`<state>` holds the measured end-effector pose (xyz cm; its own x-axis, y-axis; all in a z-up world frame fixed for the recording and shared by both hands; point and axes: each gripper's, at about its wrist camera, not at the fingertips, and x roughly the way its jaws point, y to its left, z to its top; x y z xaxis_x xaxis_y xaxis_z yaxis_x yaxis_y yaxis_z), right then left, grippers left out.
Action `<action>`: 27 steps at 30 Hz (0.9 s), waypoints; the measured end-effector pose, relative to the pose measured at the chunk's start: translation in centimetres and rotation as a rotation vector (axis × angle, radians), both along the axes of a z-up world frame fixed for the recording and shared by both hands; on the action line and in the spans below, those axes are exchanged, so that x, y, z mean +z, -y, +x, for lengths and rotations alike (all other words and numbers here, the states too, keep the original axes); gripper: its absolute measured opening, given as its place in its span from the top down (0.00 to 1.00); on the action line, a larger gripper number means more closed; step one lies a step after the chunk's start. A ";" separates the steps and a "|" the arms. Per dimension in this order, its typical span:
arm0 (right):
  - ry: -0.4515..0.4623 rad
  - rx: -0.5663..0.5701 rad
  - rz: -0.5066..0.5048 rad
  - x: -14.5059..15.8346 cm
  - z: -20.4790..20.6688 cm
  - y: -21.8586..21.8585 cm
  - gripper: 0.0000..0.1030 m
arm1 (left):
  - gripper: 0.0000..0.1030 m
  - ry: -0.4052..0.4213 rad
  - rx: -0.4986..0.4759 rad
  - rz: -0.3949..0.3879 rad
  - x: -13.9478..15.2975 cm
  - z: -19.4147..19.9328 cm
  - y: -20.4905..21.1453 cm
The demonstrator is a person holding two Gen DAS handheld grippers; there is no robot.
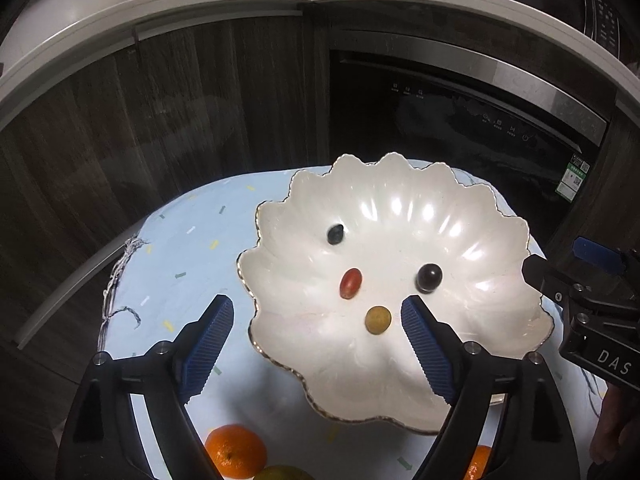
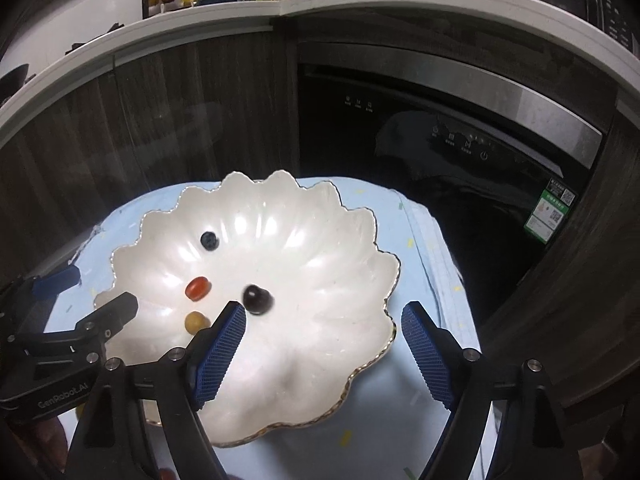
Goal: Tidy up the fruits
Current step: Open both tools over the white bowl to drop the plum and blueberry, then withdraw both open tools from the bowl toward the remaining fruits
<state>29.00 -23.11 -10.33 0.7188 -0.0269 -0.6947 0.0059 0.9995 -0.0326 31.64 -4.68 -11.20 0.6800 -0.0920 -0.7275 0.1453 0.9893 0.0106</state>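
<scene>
Oranges get seen only at the bottom edge of the left wrist view: a bright orange (image 1: pixel 235 455) sits on the pale blue cloth (image 1: pixel 192 264) just in front of the left gripper (image 1: pixel 317 343), and a slice of a second orange (image 1: pixel 480 465) shows further right, mostly hidden behind the gripper's right finger. Frayed threads hang off the cloth's left edge.

Moving right, the white dish (image 1: pixel 460 216) is shaped like a scalloped shell, glossy and ribbed, with a thin gold rim. Four small fruits are spread apart inside it: a blueberry (image 1: pixel 335 234) at the back left, a red oval tomato (image 1: pixel 351 283), a round yellowish-green fruit (image 1: pixel 378 320) nearest the left gripper, and a dark grape (image 1: pixel 429 277) on the right.

Both tools have ribbed blue pads on black fingers. The left gripper is spread wide, nothing held, one finger over the cloth and the other over the dish. The right gripper (image 2: pixel 324 354) is also spread wide and empty over the dish's near right side, its left finger just in front of the grape.

Behind everything, dark wood-grain cabinet doors (image 2: pixel 192 120) and a black glossy dishwasher (image 2: pixel 460 152) are seen, with bottles on the counter above.
</scene>
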 end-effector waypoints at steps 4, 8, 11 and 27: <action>0.019 -0.001 -0.002 0.8 -0.9 -0.2 0.21 | 0.13 0.005 0.006 -0.011 0.6 -0.9 -0.4; 0.036 0.003 -0.003 1.4 -1.8 -0.6 0.21 | 0.11 0.020 0.014 -0.009 1.3 -1.8 -0.6; 0.048 0.004 -0.003 2.0 -2.6 -0.7 0.21 | 0.08 0.025 0.021 -0.018 1.8 -2.6 -1.1; 0.069 0.023 0.007 3.2 -6.3 -2.0 0.21 | 0.07 0.063 0.048 -0.027 3.6 -6.9 -2.6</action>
